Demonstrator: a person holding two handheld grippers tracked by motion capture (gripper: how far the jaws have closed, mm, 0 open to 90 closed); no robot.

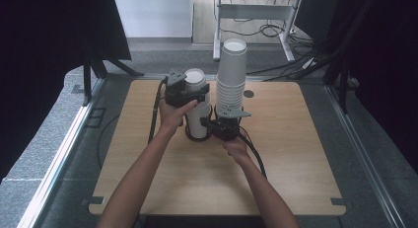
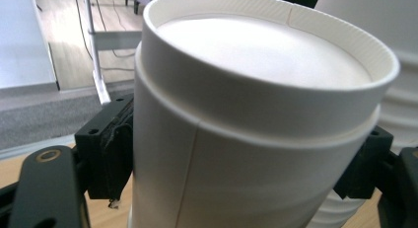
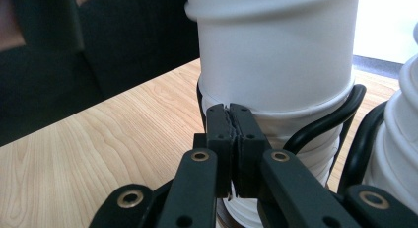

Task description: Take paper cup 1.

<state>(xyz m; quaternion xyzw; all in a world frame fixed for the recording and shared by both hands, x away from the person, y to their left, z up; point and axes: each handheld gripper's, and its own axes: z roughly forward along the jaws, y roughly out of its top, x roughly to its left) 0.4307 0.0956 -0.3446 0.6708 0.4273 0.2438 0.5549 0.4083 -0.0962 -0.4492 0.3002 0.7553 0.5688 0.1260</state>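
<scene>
Count on the bench [image 1: 296,164]: two stacks of white paper cups, one tall [image 1: 231,75], one short [image 1: 197,107]. Individual cups cannot be counted. Two black wire holders [image 3: 340,114]. Two tools, left [image 1: 199,94] and right [image 1: 206,122].

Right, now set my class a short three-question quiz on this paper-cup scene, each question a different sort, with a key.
1. True or false: the two cup stacks are the same height.
2. The left gripper has its jaws closed on: A) the tall stack; B) the top cup of the short stack; C) a loose cable.
3. Fill in: the right gripper has its jaws shut on the black wire ____ that rings the base of the short stack.

Key: 1 false, the right-hand stack is much taller; 2 B; 3 holder.
</scene>
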